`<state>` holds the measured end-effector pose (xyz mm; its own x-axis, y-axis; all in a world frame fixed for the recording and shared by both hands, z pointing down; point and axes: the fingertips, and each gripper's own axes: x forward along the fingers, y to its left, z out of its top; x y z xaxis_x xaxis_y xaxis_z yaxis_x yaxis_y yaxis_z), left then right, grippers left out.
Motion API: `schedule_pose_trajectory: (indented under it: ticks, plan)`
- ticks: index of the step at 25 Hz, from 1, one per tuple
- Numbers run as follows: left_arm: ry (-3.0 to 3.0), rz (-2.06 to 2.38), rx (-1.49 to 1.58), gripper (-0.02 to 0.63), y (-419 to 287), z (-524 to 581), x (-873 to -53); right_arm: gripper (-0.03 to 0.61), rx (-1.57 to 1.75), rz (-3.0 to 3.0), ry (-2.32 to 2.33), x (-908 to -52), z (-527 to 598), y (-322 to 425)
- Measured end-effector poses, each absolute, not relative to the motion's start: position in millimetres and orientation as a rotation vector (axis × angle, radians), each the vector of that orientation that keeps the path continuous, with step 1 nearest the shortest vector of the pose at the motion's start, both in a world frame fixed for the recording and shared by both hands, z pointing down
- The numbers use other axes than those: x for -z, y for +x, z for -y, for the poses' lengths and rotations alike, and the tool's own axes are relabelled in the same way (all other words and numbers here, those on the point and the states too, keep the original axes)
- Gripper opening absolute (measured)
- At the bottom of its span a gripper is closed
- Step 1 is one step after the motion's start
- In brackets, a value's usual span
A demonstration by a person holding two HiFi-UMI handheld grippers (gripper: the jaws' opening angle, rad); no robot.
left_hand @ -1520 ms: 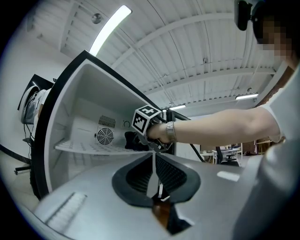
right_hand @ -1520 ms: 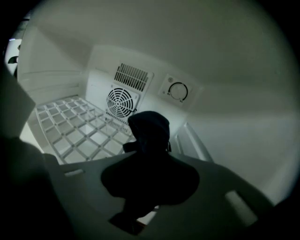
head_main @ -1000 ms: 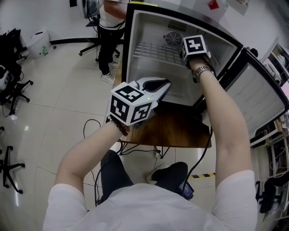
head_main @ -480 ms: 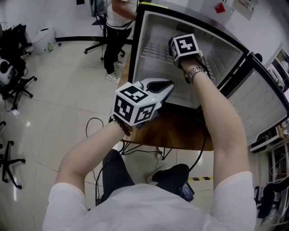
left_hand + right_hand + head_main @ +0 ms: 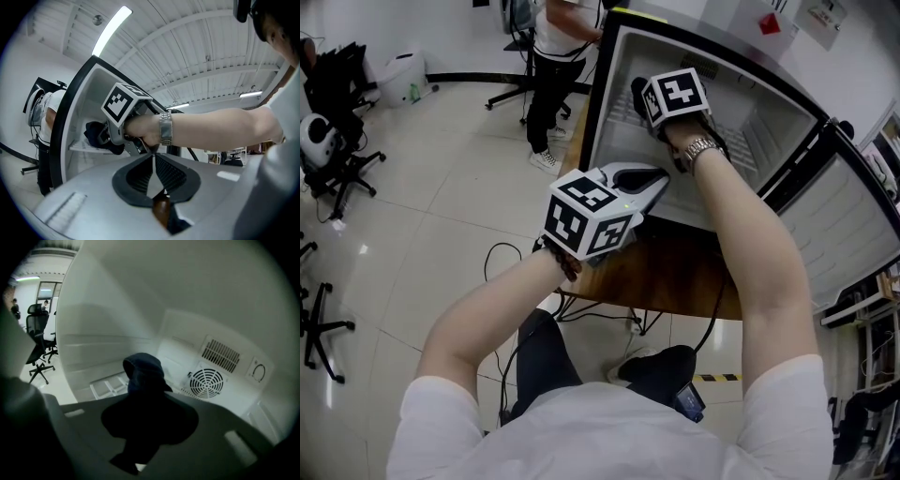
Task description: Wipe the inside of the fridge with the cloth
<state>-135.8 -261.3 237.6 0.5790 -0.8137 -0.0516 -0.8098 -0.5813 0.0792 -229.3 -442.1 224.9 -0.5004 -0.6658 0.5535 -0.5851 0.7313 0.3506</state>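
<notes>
**Right jaws clamping the cloth as the wipe is travelling left**

The right gripper's [image 5: 143, 397] jaws are clenching a bunched dark blue cloth [image 5: 143, 371], which is sticking out past their tips inside the fridge [image 5: 609, 66]. The left gripper's [image 5: 153, 161] jaws are pressed together with nothing between them; it is hovering level over the wooden table [image 5: 675, 277], just in front of the fridge's near edge.

Over the last second the right gripper has been sliding from in front of the round fan [image 5: 206, 383] on the far wall toward the fridge's left wall, above the wire shelf [image 5: 745, 141]. In the head view its marker cube is now sitting close to the left frame, and the fan lies to the right of the cloth in the right gripper view. The left gripper has hardly been moving.

That is reading as one sideways stroke across the back of the interior nearing its left end. Whether the cloth is actually pressing on a surface is not clear. The right side, near the open door [image 5: 853, 225], and the floor probably remain to be wiped.
</notes>
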Motion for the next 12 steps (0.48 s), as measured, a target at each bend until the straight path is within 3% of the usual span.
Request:
schedule_pose_trajectory:
  ticks: [12]
  plan:
    - [2.738, 1.448, 0.120, 0.025, -146.2, 262.6, -236.9, 0.081, 0.089, 2.347, 0.851, -225.0, 431.8, -265.0]
